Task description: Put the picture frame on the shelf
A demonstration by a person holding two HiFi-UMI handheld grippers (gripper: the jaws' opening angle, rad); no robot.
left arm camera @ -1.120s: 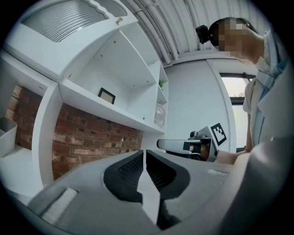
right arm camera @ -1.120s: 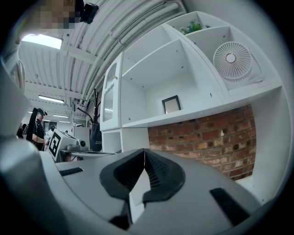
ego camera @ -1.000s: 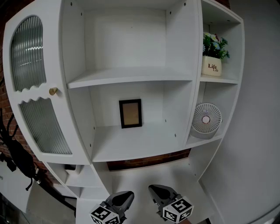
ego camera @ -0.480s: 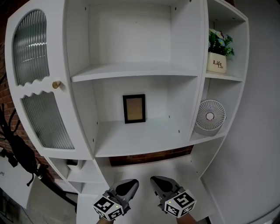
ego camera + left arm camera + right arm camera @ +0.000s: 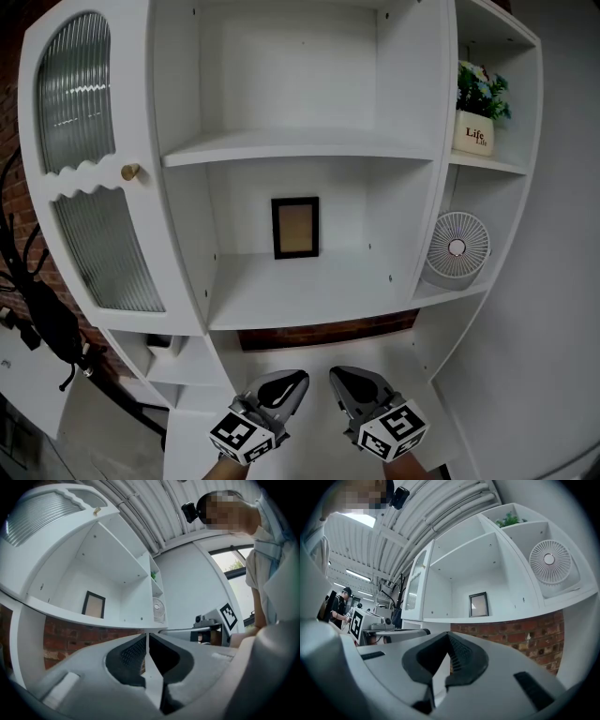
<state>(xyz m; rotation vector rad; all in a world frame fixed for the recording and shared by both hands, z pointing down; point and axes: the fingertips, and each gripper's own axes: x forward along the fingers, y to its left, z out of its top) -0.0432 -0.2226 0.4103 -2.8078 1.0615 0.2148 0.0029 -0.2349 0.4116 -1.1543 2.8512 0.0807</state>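
A small black picture frame [image 5: 295, 227] stands upright against the back wall of the white cabinet's middle shelf [image 5: 309, 298]; it also shows in the left gripper view [image 5: 93, 604] and the right gripper view [image 5: 478, 604]. My left gripper [image 5: 298, 377] and right gripper [image 5: 335, 375] hang side by side well below and in front of that shelf. Both are shut, jaws meeting, with nothing between them [image 5: 147, 639] [image 5: 449, 641].
The cabinet has a ribbed glass door [image 5: 89, 178] with a brass knob [image 5: 130, 172] at left. A round white fan [image 5: 457, 247] and a potted plant [image 5: 478, 117] sit on the right side shelves. A black tripod [image 5: 37, 309] stands at far left; brick wall [image 5: 328, 333] shows below the shelf.
The head view has shifted: the cabinet and frame sit further right and a bit higher. Both grippers show higher in the view, still shut and empty.
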